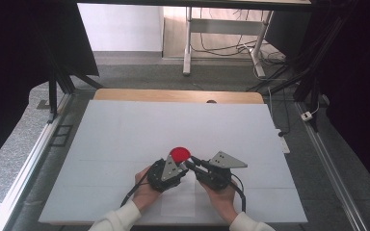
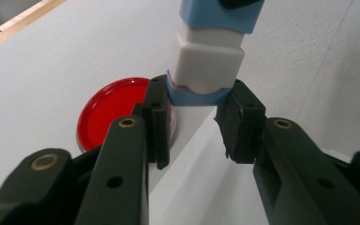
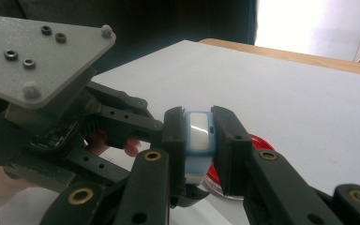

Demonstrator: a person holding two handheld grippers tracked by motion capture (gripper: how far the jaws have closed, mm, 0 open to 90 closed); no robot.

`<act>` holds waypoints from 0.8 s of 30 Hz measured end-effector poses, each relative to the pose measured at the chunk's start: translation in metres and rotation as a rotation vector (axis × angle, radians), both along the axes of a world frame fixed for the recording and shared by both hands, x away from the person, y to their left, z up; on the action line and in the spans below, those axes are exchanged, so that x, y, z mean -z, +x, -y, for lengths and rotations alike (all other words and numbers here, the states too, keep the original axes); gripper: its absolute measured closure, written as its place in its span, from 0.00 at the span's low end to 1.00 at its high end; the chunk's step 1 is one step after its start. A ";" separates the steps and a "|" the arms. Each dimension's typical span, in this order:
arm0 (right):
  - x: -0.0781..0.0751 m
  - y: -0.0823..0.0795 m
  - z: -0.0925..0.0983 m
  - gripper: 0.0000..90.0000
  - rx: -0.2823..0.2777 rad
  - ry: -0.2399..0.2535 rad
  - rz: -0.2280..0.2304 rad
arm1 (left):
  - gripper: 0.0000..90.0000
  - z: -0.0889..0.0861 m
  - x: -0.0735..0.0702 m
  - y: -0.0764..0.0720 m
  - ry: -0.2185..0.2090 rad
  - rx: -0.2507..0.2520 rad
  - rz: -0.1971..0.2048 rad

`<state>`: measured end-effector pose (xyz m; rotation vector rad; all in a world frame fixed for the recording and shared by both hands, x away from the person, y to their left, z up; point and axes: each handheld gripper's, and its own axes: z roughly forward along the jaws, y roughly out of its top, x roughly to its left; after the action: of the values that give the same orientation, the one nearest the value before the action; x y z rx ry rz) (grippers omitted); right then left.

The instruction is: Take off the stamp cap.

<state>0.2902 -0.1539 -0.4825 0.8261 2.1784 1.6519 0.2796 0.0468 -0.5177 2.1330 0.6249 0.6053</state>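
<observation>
White table (image 1: 125,144), two grippers meeting beside a red lid (image 1: 179,154).
Left gripper (image 2: 194,119) and right gripper (image 3: 198,138) both clamp one white-and-blue block (image 2: 206,65), just beside the lid.

The right gripper (image 3: 198,140) has its 2 black jaws clamped on a blue-and-white block (image 3: 198,133). Behind it a red lid (image 3: 258,143) lies on the white desk (image 3: 286,98). At left, the left gripper (image 3: 136,131), under its grey plate, reaches toward the block.
</observation>
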 end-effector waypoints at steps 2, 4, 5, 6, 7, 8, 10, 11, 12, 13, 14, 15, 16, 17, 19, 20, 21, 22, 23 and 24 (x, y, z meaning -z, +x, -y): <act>0.000 0.000 0.000 0.83 -0.003 -0.001 0.000 | 0.73 0.000 0.001 0.000 0.030 0.007 0.001; -0.004 0.000 0.003 0.84 0.016 0.001 0.027 | 0.73 -0.002 0.004 0.002 0.036 0.005 -0.010; -0.006 0.001 0.006 0.84 0.024 0.007 0.034 | 0.73 -0.003 0.004 0.003 0.022 0.000 -0.013; -0.008 0.003 0.009 0.84 0.028 0.019 0.026 | 0.73 -0.005 0.003 0.004 0.000 -0.006 -0.012; -0.009 0.004 0.012 0.84 0.033 0.027 0.019 | 0.73 -0.006 0.001 0.004 -0.013 -0.006 -0.009; -0.009 0.004 0.013 0.84 0.036 0.028 0.016 | 0.73 -0.007 0.000 0.004 -0.018 -0.007 -0.007; -0.008 0.005 0.014 0.84 0.034 0.022 0.014 | 0.73 -0.007 0.000 0.004 -0.016 -0.003 -0.007; -0.008 0.005 0.013 0.84 0.031 0.018 0.010 | 0.73 -0.006 0.000 0.003 -0.011 0.000 -0.006; -0.007 0.005 0.013 0.84 0.029 0.013 0.012 | 0.73 -0.006 0.001 0.003 -0.004 0.000 -0.001; -0.007 0.005 0.012 0.84 0.026 0.011 0.011 | 0.73 -0.006 0.001 0.003 -0.002 0.004 -0.001; -0.006 0.005 0.012 0.84 0.024 0.009 0.009 | 0.73 -0.006 0.001 0.002 -0.004 0.006 -0.002; -0.006 0.005 0.012 0.84 0.023 0.007 0.010 | 0.73 -0.006 0.001 0.002 -0.005 0.007 -0.001; -0.006 0.005 0.012 0.83 0.023 0.006 0.010 | 0.73 -0.006 0.001 0.002 -0.008 0.006 0.000; -0.006 0.005 0.012 0.84 0.023 0.007 0.011 | 0.73 -0.007 0.000 0.002 -0.009 0.006 -0.001; -0.006 0.005 0.012 0.83 0.023 0.007 0.010 | 0.73 -0.008 0.000 0.002 -0.013 0.005 -0.003; -0.006 0.005 0.012 0.83 0.023 0.007 0.006 | 0.73 -0.009 0.000 0.002 -0.016 0.004 -0.003; -0.005 0.005 0.012 0.83 0.023 0.007 0.003 | 0.73 -0.010 0.000 0.002 -0.018 0.003 -0.003; -0.005 0.005 0.012 0.83 0.022 0.007 0.004 | 0.73 -0.011 -0.001 0.002 -0.021 0.002 -0.006; -0.005 0.005 0.012 0.83 0.021 0.006 0.004 | 0.73 -0.012 -0.001 0.002 -0.022 -0.001 -0.006; -0.005 0.005 0.012 0.83 0.021 0.007 0.004 | 0.73 -0.013 -0.001 0.002 -0.023 0.002 -0.009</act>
<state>0.2953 -0.1661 -0.4779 0.8430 2.1554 1.6506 0.2820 0.0599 -0.5170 2.1154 0.6322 0.5848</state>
